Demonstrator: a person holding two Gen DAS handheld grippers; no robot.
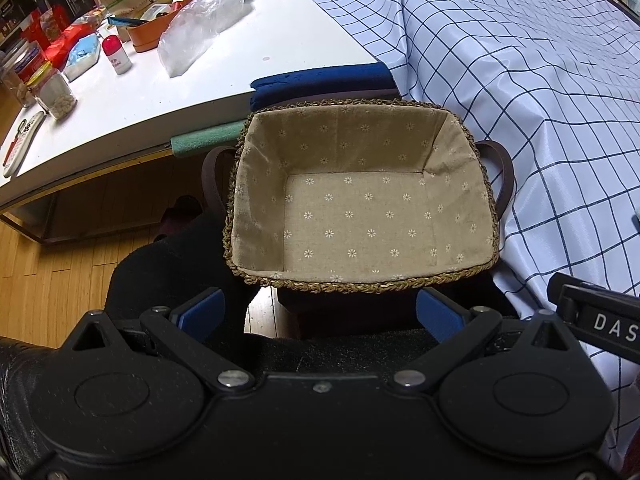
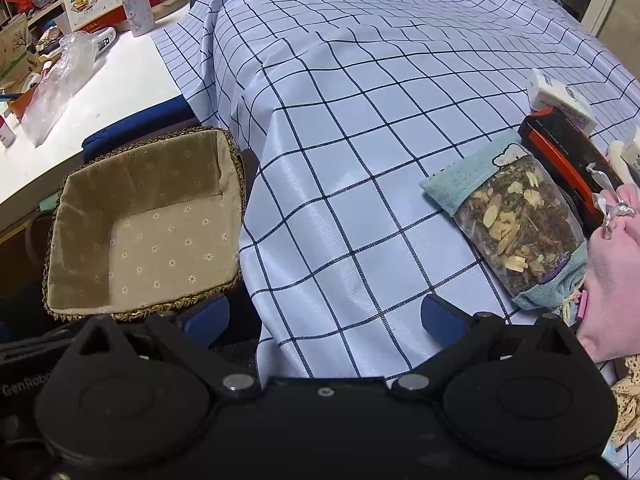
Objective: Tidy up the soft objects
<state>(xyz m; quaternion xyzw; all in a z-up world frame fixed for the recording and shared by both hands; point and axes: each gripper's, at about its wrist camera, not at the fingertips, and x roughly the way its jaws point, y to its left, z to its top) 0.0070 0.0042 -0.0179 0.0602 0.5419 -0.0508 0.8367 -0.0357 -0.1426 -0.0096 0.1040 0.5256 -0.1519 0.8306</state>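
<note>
A: How do the jaws stand?
B: Both spread, holding nothing. The left gripper (image 1: 320, 312) hovers at the near rim of the lined basket (image 1: 360, 280); the right gripper (image 2: 324, 320) hangs over the checked cloth (image 2: 360, 160).
A: The soft things?
B: A herb sachet (image 2: 516, 224) lies right of it, beside a pink item (image 2: 612, 280) cut off by the frame; what that is, I cannot tell

Two wrist fisheyes, both looking forward and down past their own fingers.
The left view sits close over the lined basket (image 1: 360, 200); the right view faces the checked cloth (image 2: 360, 140), basket (image 2: 148, 228) at its left edge. Both share basket, cloth and white table (image 1: 160, 96).
</note>
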